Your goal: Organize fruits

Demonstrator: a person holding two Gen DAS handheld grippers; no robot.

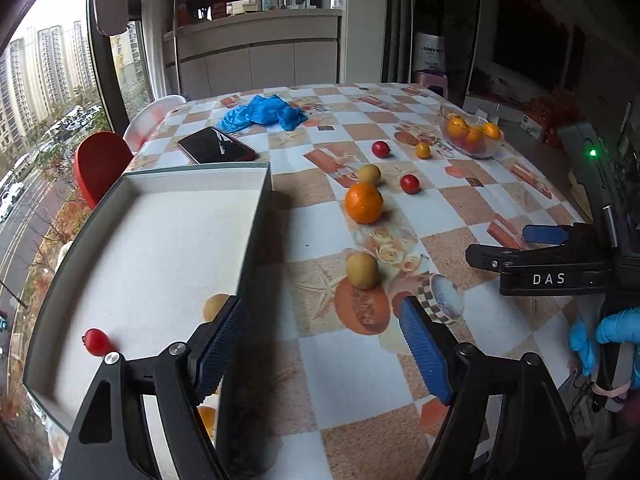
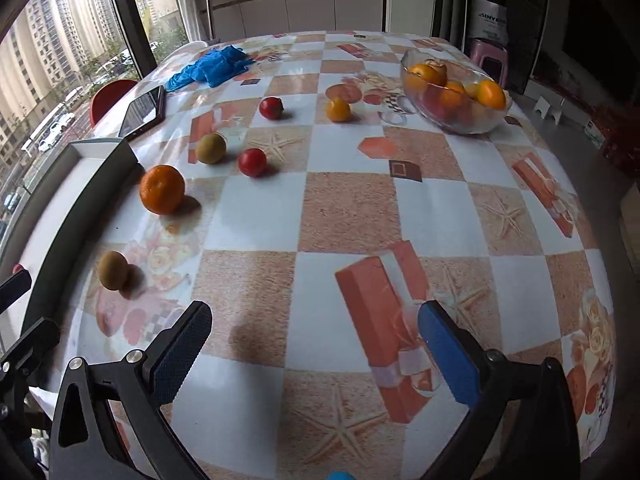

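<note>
Left wrist view: both grippers empty, loose fruit on table beside tray

Left wrist view puts the left gripper [image 1: 320, 344] low over the tablecloth [image 1: 360, 380], jaws spread wide, nothing between them; its left finger overlaps the right wall of the white tray [image 1: 160, 248]. Tray sits at the left and holds a red cherry tomato [image 1: 97, 342] near its near-left corner, a yellowish fruit [image 1: 216, 306] half hidden behind the finger, and a bit of something orange lower down, not identifiable.

Right gripper [image 2: 316, 348] also spread and empty, hovering over bare tablecloth, well apart from any fruit.

Loose fruit on the table: near kiwi-like brown fruit [image 1: 362, 271] just ahead of the left gripper, close to the tray wall; mandarin [image 1: 363, 202] beyond it; second brown fruit [image 1: 368, 174] just behind the mandarin; two red tomatoes [image 1: 409, 183] [image 1: 380, 149]; a small yellow-orange fruit [image 1: 423, 150] far right near the glass bowl [image 1: 472, 136] of oranges. Phone [image 1: 216, 145] and blue cloth [image 1: 264, 112] lie at the far left.

Handling, judged: all pieces are light, round and prone to roll. Tomatoes are smooth, thin-skinned and easily crushed, so close gently across the widest middle. The mandarin is firmer but needs nearly full jaw spread. The brown fruit looks matte and easier to grip; take it across its short axis.
</note>
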